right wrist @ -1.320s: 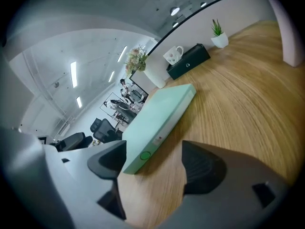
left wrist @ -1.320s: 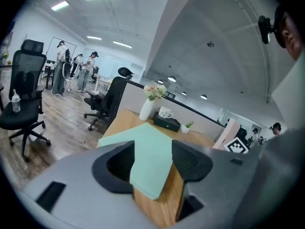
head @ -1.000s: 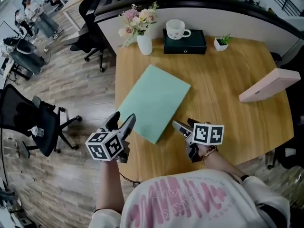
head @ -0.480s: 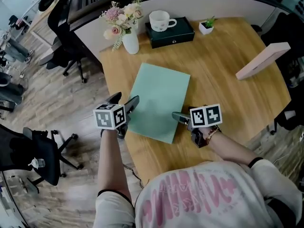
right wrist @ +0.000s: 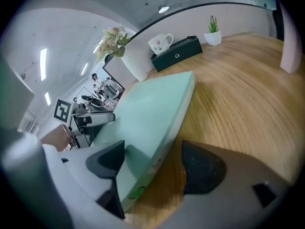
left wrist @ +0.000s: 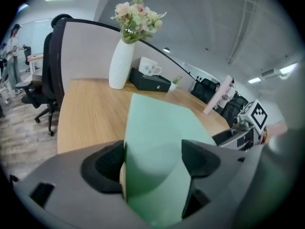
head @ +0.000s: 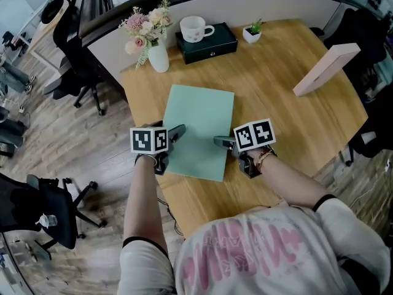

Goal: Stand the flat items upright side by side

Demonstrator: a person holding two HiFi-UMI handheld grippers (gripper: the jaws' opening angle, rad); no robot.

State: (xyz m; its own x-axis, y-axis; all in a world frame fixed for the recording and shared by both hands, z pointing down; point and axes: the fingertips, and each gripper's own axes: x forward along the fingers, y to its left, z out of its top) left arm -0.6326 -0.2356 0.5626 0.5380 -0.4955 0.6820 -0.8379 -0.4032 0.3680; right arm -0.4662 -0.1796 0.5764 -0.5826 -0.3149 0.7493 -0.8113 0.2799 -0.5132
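A mint-green flat book (head: 199,128) lies flat on the wooden table (head: 276,103). My left gripper (head: 175,141) is at the book's near left edge; its jaws are opening with the book (left wrist: 162,128) between them. My right gripper (head: 226,149) is at the near right edge. It stands open, one jaw over the book's cover (right wrist: 147,109) and the other beside it on the wood, with a gap. A pink flat book (head: 325,69) stands tilted on its edge at the far right.
At the table's back stand a white vase of flowers (head: 156,57), a mug (head: 193,28) on a dark box (head: 209,42) and a small potted plant (head: 252,32). Office chairs (head: 73,72) are on the floor to the left. The table's near edge is just below the grippers.
Both grippers have closed in on the green book, the left one from off the table's edge to its left side, the right one to its right side. The book has stayed flat.
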